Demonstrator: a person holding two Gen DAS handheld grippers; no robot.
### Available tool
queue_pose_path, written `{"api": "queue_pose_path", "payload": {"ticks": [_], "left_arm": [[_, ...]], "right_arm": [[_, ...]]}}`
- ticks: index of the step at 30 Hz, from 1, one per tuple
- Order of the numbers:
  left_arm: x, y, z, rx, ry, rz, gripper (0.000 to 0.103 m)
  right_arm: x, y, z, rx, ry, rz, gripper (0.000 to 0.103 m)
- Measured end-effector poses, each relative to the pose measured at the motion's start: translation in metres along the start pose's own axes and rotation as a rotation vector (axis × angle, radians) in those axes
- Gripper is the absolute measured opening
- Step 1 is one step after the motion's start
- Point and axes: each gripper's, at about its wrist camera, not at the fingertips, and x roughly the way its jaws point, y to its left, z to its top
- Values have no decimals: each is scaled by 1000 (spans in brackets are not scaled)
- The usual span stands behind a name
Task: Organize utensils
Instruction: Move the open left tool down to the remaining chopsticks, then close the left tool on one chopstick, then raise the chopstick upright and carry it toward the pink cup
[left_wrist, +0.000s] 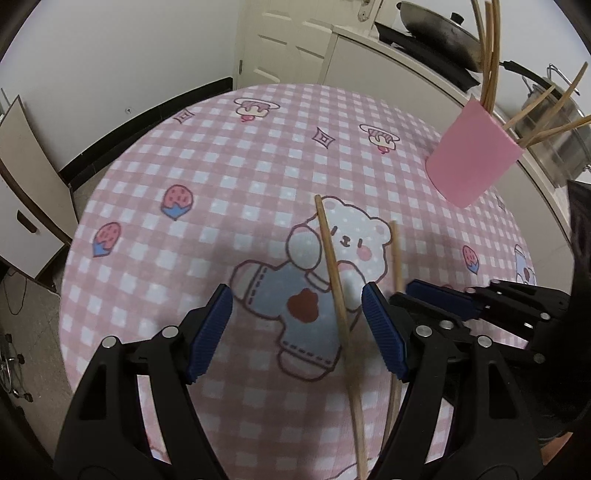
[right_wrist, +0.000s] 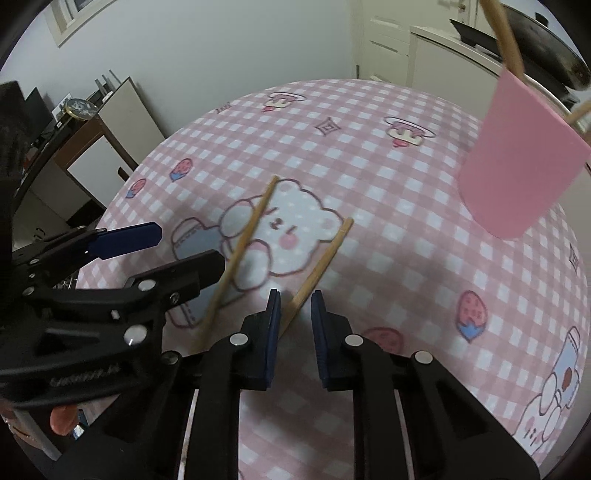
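Two wooden chopsticks lie on the pink checked tablecloth over the bear print. The left chopstick (left_wrist: 334, 273) (right_wrist: 242, 251) runs between the open fingers of my left gripper (left_wrist: 297, 317), nearer its right pad. The right chopstick (left_wrist: 396, 254) (right_wrist: 320, 266) leads in between the fingers of my right gripper (right_wrist: 295, 314), which is open with a narrow gap. A pink holder (left_wrist: 472, 158) (right_wrist: 517, 162) stands at the far right with several chopsticks (left_wrist: 489, 48) sticking out of it. Each gripper shows in the other's view: the right one (left_wrist: 439, 299), the left one (right_wrist: 173, 251).
The round table (left_wrist: 155, 173) ends at a curved edge on the left. A white counter (left_wrist: 391, 48) with a wok (left_wrist: 439, 33) and a steel pot (left_wrist: 554, 122) stands behind the holder. A white door (left_wrist: 288, 40) is at the back, and cabinets (right_wrist: 99, 147) stand at the left.
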Motion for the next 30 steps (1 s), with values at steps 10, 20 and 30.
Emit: {"api": "queue_pose_path", "payload": {"ticks": [10,20,30], "left_arm": [[20,-18,8,72,8,107,43],[20,-25,9,115,-26,108,9],[-16,-24,7,92,-71,34,6]], "right_arm": [[-3,-15,0,41,6,37,14],[2,-15,9,51,-15,19,12],[-19,-11,9,62,-107,62,6]]}}
